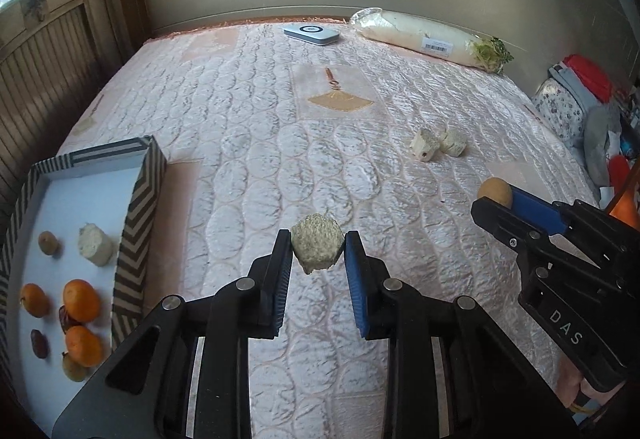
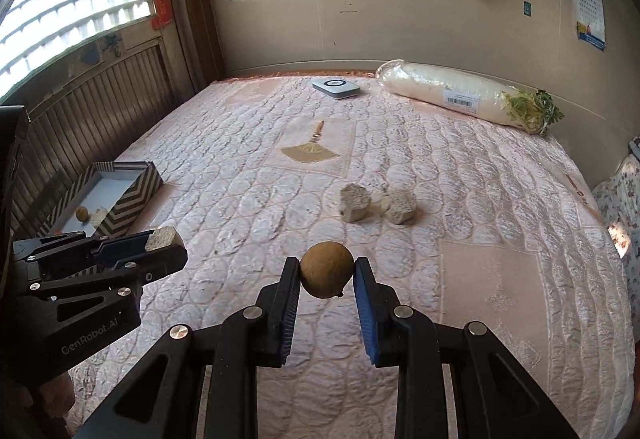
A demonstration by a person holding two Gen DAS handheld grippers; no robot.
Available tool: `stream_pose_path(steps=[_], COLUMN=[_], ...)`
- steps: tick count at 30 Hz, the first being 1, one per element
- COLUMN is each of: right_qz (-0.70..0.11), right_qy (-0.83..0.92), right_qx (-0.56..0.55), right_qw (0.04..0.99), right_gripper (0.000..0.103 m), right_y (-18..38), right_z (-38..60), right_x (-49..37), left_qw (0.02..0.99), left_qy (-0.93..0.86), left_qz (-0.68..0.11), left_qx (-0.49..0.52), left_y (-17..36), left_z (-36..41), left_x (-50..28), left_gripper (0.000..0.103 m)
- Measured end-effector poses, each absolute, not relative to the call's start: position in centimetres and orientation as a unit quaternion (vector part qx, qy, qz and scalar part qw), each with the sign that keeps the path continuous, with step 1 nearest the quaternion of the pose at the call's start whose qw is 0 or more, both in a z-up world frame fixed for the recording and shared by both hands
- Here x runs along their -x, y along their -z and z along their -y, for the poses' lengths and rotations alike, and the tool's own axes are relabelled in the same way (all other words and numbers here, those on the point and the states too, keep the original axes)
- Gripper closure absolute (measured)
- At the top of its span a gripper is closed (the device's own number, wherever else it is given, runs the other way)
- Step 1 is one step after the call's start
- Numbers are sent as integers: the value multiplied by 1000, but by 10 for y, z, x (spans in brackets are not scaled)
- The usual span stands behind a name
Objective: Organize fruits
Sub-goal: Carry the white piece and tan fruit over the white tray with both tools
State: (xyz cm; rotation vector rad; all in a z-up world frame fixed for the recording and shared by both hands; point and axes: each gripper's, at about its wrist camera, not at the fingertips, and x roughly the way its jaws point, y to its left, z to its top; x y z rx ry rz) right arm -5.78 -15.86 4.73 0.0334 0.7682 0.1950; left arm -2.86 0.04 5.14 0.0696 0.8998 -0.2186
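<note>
left gripper (image 1: 318,251): pinching a pale spongy chunk (image 1: 317,247) by its sides, held up off the bedspread (image 1: 280,143)
right gripper (image 2: 326,275): clamped on a round brown fruit (image 2: 327,275), also in the air
box (image 1: 136,215): the striped one at the bed's left edge, already has oranges (image 1: 81,300), dates, another pale chunk and a small brown fruit in it
left behind: two pale chunks (image 2: 378,203) sitting mid-bed
slip risk: honestly the round fruit is only caught at two small spots, a tilt could roll it out
crumble risk: the chunk looks soft, too much squeeze might break it
crowding: both grippers aiming at one box could bump, or land stuff on the oranges
</note>
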Motion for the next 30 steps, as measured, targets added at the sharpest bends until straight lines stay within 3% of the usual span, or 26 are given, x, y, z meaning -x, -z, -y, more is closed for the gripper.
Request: stream_pose_path(steps=[30], right_qz=[-364], right_qy=[-201], right_qx=[70], right_qw=[907], right_gripper=[77], right_y=[-65], right_z=[6], right_x=[67], left_qw=[921], left_qy=[-20], left_qz=[-390], left_qx=[9], left_y=[-75], left_z=[-134], left_x=[64], left_gripper=[77])
